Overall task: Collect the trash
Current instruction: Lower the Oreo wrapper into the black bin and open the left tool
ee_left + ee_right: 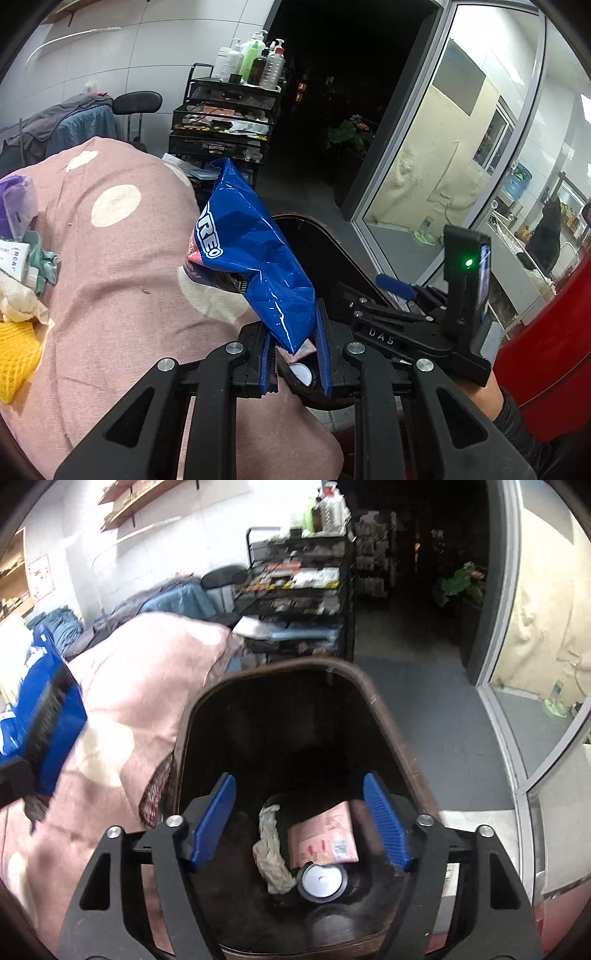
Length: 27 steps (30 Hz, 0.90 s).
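Note:
My left gripper [293,321] is shut on the lower end of a crumpled blue Oreo bag [251,251], which stands up above the pink bedcover beside the dark brown bin [332,236]. In the right wrist view my right gripper [300,779] hangs open over the bin's mouth [280,668], with nothing between its blue pads [212,823]. Down in the bin lie a pink packet [325,834], a crumpled tissue [271,853] and a round white-topped lid [320,880]. The blue bag [62,709] shows blurred at that view's left edge.
A pink spotted bedcover [110,258] fills the left, with a yellow foam net [14,354], tissue and wrappers at its left edge. A black cart with bottles [229,122] stands behind. A glass door [443,166] and a red object [546,350] are to the right.

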{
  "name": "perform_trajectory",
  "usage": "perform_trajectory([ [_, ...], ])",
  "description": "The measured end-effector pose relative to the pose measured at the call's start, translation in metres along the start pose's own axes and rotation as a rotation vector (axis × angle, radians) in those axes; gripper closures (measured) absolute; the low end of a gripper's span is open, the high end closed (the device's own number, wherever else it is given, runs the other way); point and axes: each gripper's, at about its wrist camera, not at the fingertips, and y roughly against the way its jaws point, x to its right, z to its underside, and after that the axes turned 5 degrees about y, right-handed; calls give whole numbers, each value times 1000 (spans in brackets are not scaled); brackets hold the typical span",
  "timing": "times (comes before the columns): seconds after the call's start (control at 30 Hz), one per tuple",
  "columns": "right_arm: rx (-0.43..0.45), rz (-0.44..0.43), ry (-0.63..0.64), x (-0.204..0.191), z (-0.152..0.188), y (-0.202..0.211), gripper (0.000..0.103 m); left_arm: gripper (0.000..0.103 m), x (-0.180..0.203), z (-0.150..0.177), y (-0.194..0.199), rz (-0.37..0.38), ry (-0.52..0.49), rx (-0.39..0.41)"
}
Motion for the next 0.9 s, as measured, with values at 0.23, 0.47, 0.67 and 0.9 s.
perform_trajectory([
  [0.23, 98, 69, -67, 23, -14, 32, 18, 83, 15, -1, -20, 45, -11, -55],
  [0.47, 132, 108, -119, 44, -23, 46, 13, 83, 30, -2, -45, 79, -23, -118],
  [0.67, 142, 123, -130, 50, -24, 51, 11, 83, 40, -1, -64, 83, -43, -166],
  [0.9, 158, 116, -191, 64, -25, 57, 9, 83, 45, 1, -86, 79, -49, -225],
])
